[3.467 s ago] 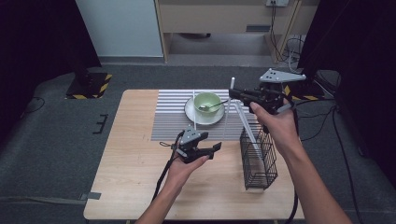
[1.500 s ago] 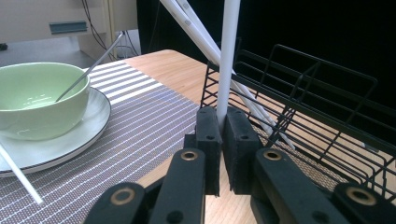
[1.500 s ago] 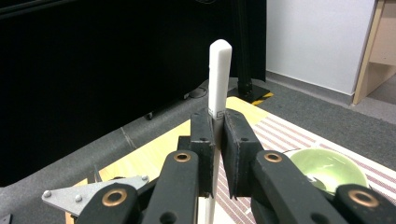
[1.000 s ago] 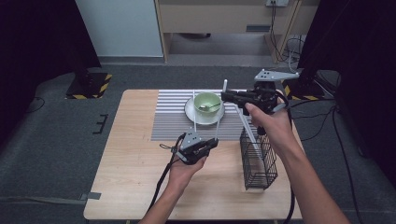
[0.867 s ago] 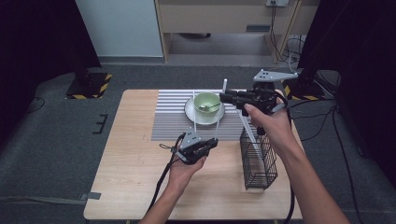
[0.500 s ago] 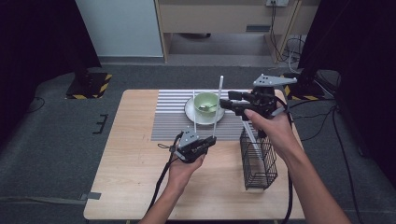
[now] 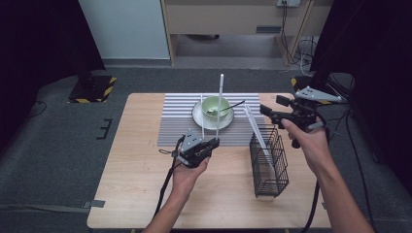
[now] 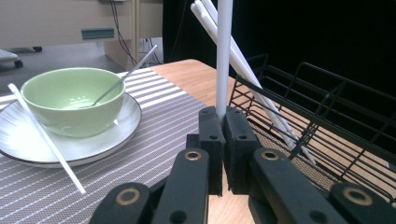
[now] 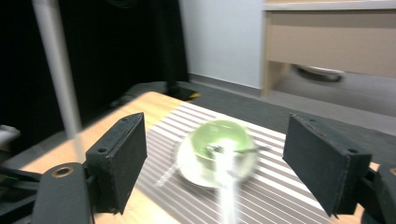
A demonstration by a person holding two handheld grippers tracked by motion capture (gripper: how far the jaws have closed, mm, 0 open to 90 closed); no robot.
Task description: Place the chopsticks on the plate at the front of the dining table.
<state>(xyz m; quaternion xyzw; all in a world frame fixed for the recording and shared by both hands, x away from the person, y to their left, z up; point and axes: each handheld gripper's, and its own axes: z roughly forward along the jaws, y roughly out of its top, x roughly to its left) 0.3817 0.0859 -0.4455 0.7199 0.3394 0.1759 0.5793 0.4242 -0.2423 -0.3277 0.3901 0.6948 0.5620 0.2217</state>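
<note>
My left gripper [image 7: 212,143] [image 8: 223,140] is shut on the lower end of a white chopstick [image 7: 219,104] [image 8: 223,56], which stands upright in front of the green bowl [image 7: 216,105] [image 8: 70,100]. My right gripper [image 7: 270,108] [image 9: 219,163] hovers to the right of the bowl, above the black wire basket [image 7: 268,162] [image 8: 322,135]. Its jaws have just been opening and nothing is between them. The held chopstick [image 9: 58,70] appears blurred off to its left. White chopsticks [image 7: 255,130] [image 8: 243,60] lean in the basket.
The bowl holds a spoon [image 7: 228,107] and sits on a white plate [image 7: 197,116] on a striped mat [image 7: 175,121]. Another white chopstick [image 7: 202,112] [image 8: 46,140] leans against the plate. Beyond the table's far edge stands a cabinet [image 7: 233,19], with cables [image 7: 296,53] on the floor.
The right gripper has opened, let go of the upright chopstick's upper part, and drawn back to the right and lower. The left gripper has stayed put, still gripping the chopstick.
</note>
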